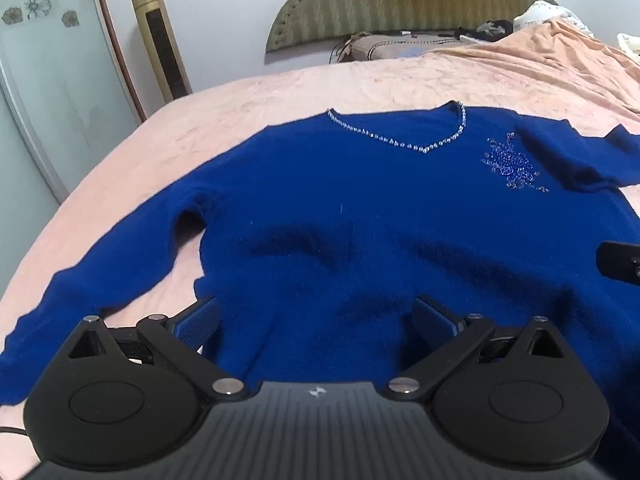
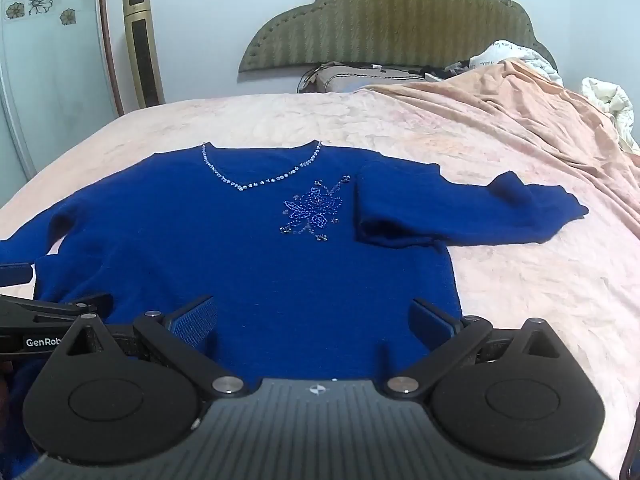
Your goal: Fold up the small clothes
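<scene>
A: Starting nearest the cameras, what are the grippers doing?

B: The left gripper [image 1: 316, 320] has its jaws spread wide above the lower hem of the blue sweater [image 1: 360, 220]. Nothing sits between the fingers; whether the pads touch the knit I cannot tell. The left pad [image 1: 198, 320] is at the hem's left corner, where the fabric meets the pink bedspread [image 1: 140, 160].

A: And the other one?

B: The right gripper [image 2: 316, 320] is spread just as wide, holding nothing, over the hem near the sweater's right side. In its view the left gripper shows at the left edge [image 2: 48, 320], close beside it.

A: How does the sweater lie?

B: Flat on the bedspread, front up, hem toward the cameras and the beaded V-neckline [image 2: 260, 172] farther away. A beaded flower [image 2: 314, 212] sits on the chest. One sleeve [image 2: 460, 216] lies out to the right, creased partway along; the other sleeve [image 1: 100, 272] trails out to the left.

A: Beyond it?

B: A rumpled peach blanket [image 2: 500, 112] is heaped at the far right of the bed, then the olive padded headboard [image 2: 392, 20] against the wall, with a gold tower fan [image 2: 142, 48] standing at the left.
</scene>
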`<move>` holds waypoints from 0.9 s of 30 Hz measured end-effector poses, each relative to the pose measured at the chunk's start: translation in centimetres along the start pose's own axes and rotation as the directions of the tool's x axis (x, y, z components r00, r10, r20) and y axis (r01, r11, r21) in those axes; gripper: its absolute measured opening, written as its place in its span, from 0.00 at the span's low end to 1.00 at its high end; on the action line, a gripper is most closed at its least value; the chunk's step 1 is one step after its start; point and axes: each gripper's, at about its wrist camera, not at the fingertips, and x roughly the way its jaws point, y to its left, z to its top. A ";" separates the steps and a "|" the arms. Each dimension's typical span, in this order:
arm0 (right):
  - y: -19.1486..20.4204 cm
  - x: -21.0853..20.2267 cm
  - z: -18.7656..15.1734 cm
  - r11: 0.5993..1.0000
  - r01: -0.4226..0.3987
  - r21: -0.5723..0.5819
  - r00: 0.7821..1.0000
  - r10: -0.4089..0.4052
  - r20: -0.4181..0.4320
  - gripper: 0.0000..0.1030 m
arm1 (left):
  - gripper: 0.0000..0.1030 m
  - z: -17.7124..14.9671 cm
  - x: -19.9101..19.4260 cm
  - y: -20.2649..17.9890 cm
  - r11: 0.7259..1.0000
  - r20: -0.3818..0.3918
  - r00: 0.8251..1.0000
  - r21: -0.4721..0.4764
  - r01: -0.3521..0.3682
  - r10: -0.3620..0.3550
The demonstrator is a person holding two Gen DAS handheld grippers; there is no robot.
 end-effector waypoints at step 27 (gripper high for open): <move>-1.3 -0.2 -0.5 1.000 -0.025 -0.007 0.999 0.025 0.022 1.00 | 1.00 2.0 -0.4 -3.4 0.998 -0.007 1.000 0.054 0.025 -0.024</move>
